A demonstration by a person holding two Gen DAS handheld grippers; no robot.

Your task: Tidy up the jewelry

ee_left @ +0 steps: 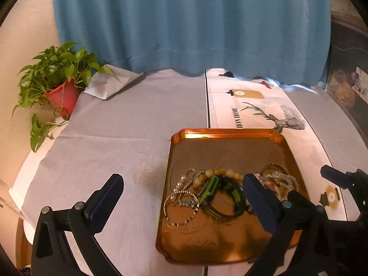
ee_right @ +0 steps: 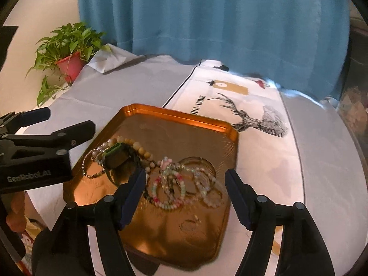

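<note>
Bracelets [ee_right: 174, 184] and watch [ee_left: 220, 195] heaped together on tray [ee_left: 230, 142]. Unsorted, or gathered already. Left tool [ee_left: 181, 191], right tool [ee_right: 185, 184]: spread, empty.

Tray [ee_left: 230, 241] at lower centre-right of the left wrist view, on the table [ee_left: 115, 138], its far edge overlapping the printed runner [ee_left: 264, 110]. Jewelry pile [ee_left: 207, 193] in the tray's near half. Potted plant [ee_left: 57, 85] at far left, with the curtain [ee_left: 184, 23] behind the table.
</note>
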